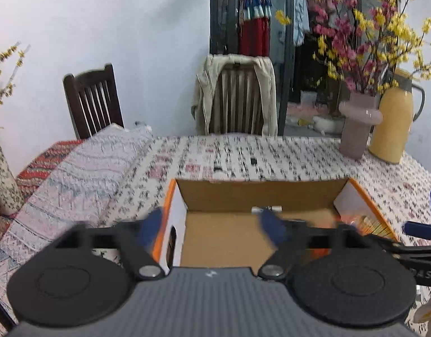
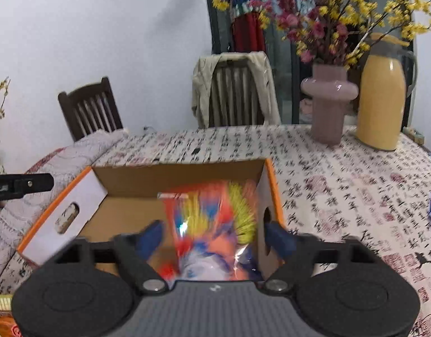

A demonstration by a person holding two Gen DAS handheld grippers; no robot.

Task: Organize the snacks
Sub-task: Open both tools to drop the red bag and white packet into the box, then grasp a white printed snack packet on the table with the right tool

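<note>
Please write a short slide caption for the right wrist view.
Open right tool above a colourful snack bag lying in the cardboard box on the table.

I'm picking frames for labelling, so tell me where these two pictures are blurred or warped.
Left wrist view: tool fingertips smeared, tablecloth print streaked, cardboard box fairly sharp. Right wrist view: snack bag heavily smeared with glare on its foil, flowers soft. Both: fisheye bends the edges, dark corners.
</note>
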